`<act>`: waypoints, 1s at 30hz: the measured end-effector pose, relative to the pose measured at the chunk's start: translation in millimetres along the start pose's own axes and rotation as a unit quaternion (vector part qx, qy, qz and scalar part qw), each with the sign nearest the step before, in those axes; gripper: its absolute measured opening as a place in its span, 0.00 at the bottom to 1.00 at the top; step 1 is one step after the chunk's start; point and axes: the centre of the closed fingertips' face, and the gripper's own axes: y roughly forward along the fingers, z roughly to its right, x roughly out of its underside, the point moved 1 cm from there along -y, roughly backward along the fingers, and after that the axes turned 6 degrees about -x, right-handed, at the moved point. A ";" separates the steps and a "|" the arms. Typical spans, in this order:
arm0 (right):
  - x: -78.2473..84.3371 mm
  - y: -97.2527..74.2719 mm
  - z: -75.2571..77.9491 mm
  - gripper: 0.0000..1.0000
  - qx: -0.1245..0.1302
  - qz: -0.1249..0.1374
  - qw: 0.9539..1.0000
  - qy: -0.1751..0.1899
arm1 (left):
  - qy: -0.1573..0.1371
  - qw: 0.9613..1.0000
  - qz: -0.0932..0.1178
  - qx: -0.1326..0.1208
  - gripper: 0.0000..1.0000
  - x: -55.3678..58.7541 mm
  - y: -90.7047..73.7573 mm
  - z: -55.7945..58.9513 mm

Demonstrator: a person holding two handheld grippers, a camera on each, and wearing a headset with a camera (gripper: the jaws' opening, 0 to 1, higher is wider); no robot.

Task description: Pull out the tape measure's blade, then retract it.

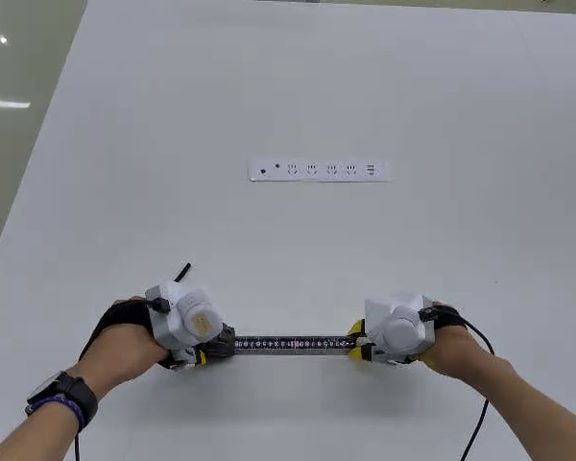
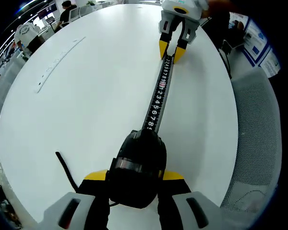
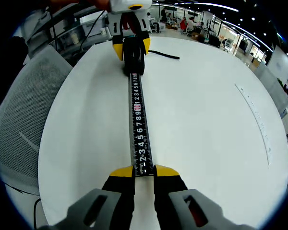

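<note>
Clamping tape measure [image 2: 137,158] case, left tool [image 2: 135,175]; right tool [image 3: 144,171] tight on blade [image 3: 137,120] tip; open tabletop [image 1: 298,77] beyond.

Tape measure blade [image 3: 138,125]: a dark strip printed with white scale digits. In the right gripper view, 2, 3, 4, 5, 6, 7, 8, 9 read in order from the near end, and smaller digits repeat farther along. In the left gripper view, 2, 3, 4 and 6, 7, 8 are legible just beyond the case [image 2: 137,167]. In the head view the digits are too small to read.
</note>
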 end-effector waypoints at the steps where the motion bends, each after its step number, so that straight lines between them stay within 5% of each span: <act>1: 0.4 -0.5 -0.2 0.13 0.000 0.000 1.000 0.000 | 0.001 1.000 -0.001 0.000 0.35 0.1 0.0 0.0; 30: 17.4 -10.4 2.1 0.13 0.003 -0.005 1.000 0.007 | -0.001 1.000 -0.005 -0.001 0.35 0.2 0.0 0.4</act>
